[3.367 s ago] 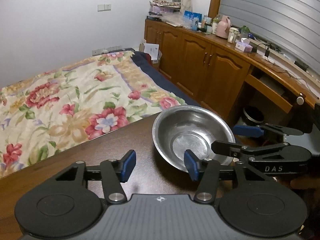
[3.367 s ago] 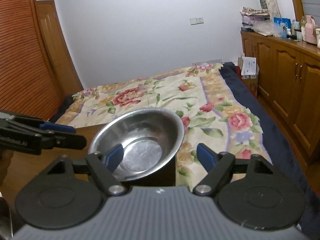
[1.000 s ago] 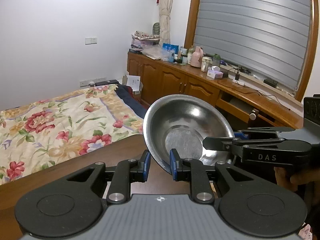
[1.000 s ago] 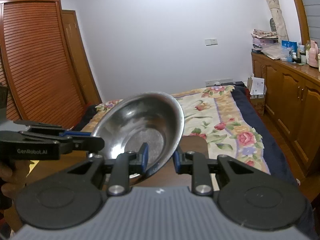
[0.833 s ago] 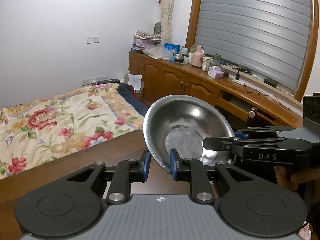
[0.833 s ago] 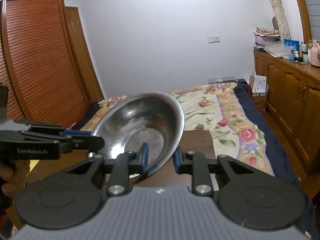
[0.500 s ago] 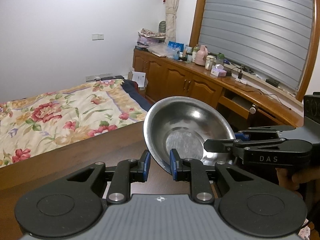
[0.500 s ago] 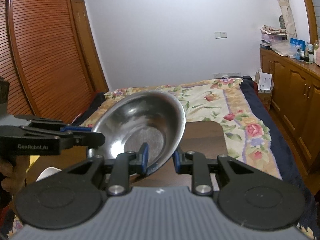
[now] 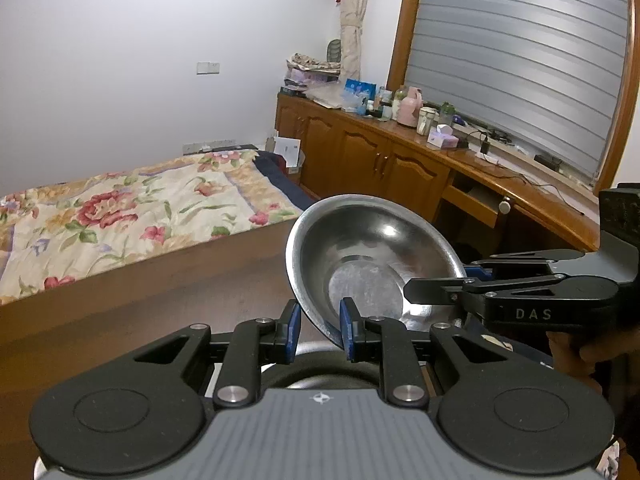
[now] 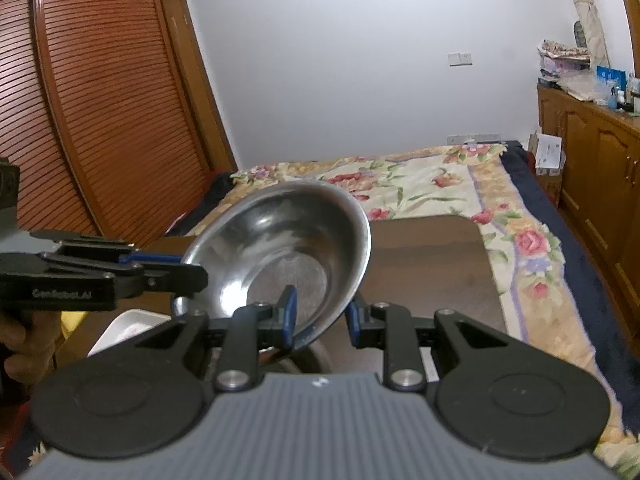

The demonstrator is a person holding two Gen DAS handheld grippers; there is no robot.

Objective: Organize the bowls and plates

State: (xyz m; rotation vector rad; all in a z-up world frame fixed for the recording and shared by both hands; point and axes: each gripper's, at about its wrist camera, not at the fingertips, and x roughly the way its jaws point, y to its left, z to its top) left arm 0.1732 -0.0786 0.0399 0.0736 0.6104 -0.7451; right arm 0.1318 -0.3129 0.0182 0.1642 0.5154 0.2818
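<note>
Steel bowl [image 9: 372, 256] tilted above bench [image 10: 432, 264] — left tool [image 9: 319, 330] and right tool [image 10: 320, 316] both clamp its rim.

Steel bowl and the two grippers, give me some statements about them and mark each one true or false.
1. Both grippers grip the steel bowl. True: the left gripper and the right gripper each have jaws clamped on its rim.
2. The bowl lies flat on the table. False: it is held tilted above the wooden table.
3. The bowl holds food. False: its inside looks bare.
4. A floral bedspread lies beyond the table. True.
</note>
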